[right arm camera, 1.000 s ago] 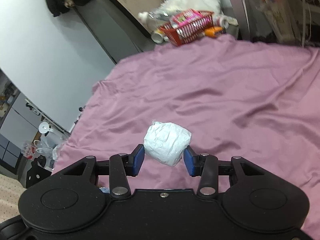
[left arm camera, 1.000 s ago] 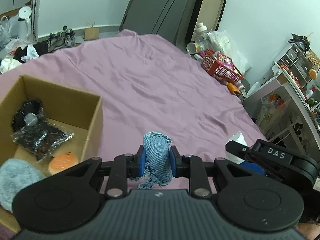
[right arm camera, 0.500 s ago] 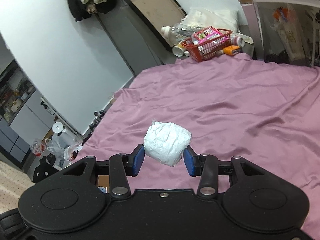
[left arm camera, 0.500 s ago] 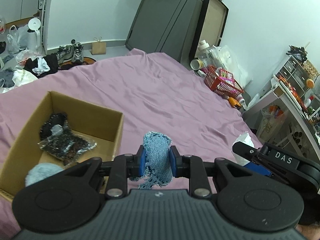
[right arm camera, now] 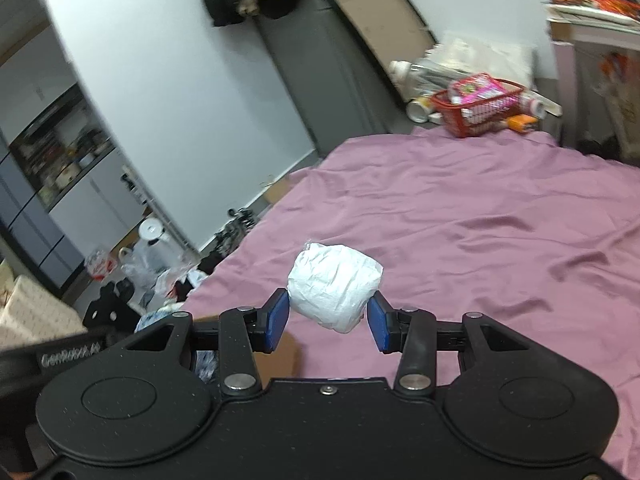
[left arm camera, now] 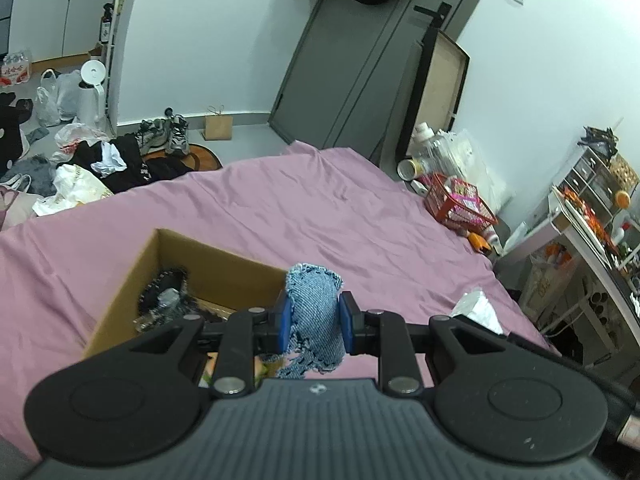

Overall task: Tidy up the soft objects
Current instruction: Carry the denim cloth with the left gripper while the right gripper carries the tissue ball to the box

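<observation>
The left gripper (left arm camera: 313,325), a black two-finger tool with blue pads (left arm camera: 283,323), is clamped on a frayed, rolled piece of blue denim cloth (left arm camera: 314,318), which stands roughly upright between the pads with loose threads hanging from its lower edge. Just beyond and to the left of that cloth sits an open brown cardboard box (left arm camera: 224,268) on a wrinkled mauve bed sheet (left arm camera: 320,216); the denim is held at the box's near right corner, over its rim. Inside the box lies a dark, glittery crinkled item (left arm camera: 164,300), though the gripper body hides much of the interior. In the right wrist view, the right gripper (right arm camera: 328,320) pinches a crumpled white paper-like bundle (right arm camera: 335,290) between its blue pads, which press against both sides of the bundle and hold it above the sheet. Below this gripper, a corner of the cardboard box shows, with a bit of pale blue fabric (right arm camera: 160,316) at the left. At the far edge of the bed stands a red plastic basket (right arm camera: 476,114) filled with colourful packets, beside bottles and cans. Clothes, bags and shoes (left arm camera: 164,140) lie on the floor past the bed.
</observation>
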Demonstrator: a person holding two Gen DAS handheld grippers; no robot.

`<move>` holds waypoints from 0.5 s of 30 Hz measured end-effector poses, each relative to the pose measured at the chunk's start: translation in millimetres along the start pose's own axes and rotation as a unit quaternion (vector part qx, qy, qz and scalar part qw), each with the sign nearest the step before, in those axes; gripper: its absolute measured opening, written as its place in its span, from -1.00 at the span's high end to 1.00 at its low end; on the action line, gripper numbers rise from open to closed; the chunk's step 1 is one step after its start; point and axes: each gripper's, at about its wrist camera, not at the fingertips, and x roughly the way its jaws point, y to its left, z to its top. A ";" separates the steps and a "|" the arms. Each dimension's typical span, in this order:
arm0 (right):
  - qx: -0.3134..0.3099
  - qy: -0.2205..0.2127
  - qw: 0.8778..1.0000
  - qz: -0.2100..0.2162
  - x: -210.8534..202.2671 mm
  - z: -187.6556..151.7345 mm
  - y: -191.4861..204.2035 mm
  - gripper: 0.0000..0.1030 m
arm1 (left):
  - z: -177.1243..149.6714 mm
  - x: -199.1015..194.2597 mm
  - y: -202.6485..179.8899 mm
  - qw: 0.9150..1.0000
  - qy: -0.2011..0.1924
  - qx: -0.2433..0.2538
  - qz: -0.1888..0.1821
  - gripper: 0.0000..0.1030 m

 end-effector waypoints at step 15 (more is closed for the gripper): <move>-0.042 -0.014 0.999 0.028 5.1 -14.8 49.9 0.18 | 14.2 -3.1 50.9 0.999 -0.008 -0.035 0.011 0.54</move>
